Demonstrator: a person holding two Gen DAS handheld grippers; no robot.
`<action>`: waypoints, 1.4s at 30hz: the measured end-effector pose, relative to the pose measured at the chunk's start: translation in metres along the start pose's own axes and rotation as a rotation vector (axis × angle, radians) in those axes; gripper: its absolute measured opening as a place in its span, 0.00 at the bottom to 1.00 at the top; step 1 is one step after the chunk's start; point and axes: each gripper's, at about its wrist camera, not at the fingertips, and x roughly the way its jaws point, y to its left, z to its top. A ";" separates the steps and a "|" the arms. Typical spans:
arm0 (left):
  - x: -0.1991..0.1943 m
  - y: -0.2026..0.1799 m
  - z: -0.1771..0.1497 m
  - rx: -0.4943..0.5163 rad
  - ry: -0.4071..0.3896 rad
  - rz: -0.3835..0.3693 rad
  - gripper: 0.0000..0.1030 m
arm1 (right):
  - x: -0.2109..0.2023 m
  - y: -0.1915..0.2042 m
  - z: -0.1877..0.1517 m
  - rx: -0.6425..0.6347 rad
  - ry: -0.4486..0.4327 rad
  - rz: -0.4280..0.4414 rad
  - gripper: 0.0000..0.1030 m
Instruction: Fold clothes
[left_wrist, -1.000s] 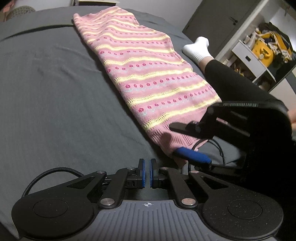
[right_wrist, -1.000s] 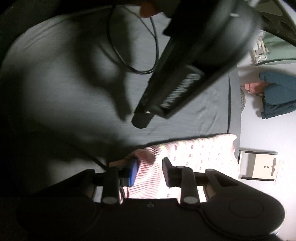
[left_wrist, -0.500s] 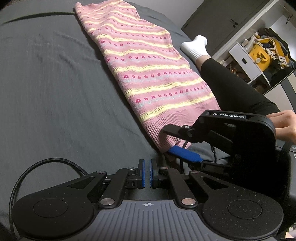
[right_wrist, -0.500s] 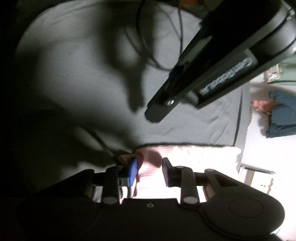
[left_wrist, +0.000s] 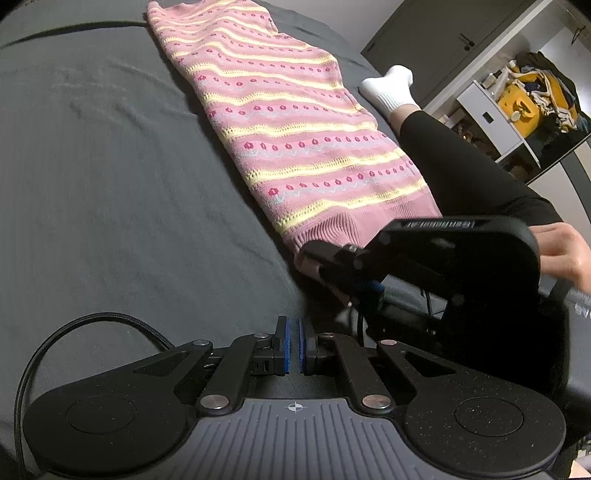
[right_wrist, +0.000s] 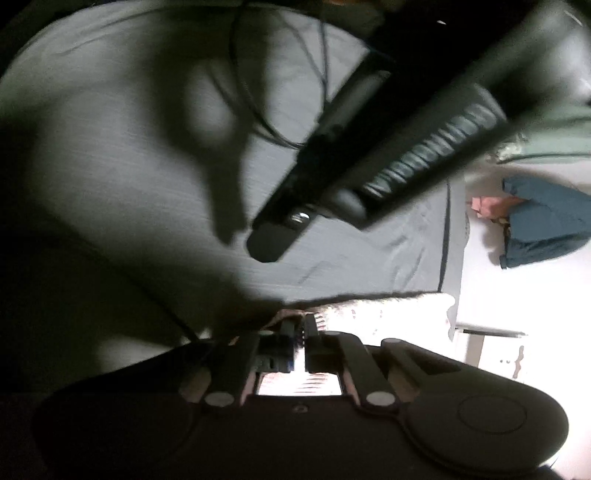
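Note:
A pink knit sweater (left_wrist: 288, 122) with yellow stripes and red flowers lies folded lengthwise on the dark grey bed (left_wrist: 110, 184). Its ribbed hem corner (left_wrist: 317, 240) is at the near end. My right gripper (left_wrist: 332, 266) is shut on that hem corner, turned on its side; in the right wrist view the right gripper (right_wrist: 299, 325) pinches pale knit fabric (right_wrist: 388, 314). My left gripper (left_wrist: 292, 345) hovers over bare sheet just in front of the hem, its blue pads nearly together with nothing between them. The left gripper (right_wrist: 280, 240) crosses the right wrist view as a dark blurred bar.
A person's leg in black (left_wrist: 461, 162) with a white sock (left_wrist: 391, 88) rests along the sweater's right side. A hand (left_wrist: 565, 254) holds the right gripper. Open shelves (left_wrist: 517, 103) with clutter stand beyond the bed. A black cable (left_wrist: 92, 325) trails left.
The right gripper's fingers have closed on the sweater's hem corner; before they stood apart around it. The left gripper has stayed shut in front of the hem.

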 end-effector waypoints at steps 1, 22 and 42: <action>0.000 0.000 0.000 -0.002 0.001 0.000 0.02 | -0.004 -0.007 -0.002 0.045 -0.032 0.022 0.02; 0.005 0.002 0.006 0.012 0.042 0.035 0.02 | 0.015 -0.084 -0.030 0.413 -0.119 0.717 0.13; 0.010 0.006 0.037 -0.016 -0.033 -0.073 0.02 | 0.040 -0.127 -0.074 0.738 -0.020 0.784 0.59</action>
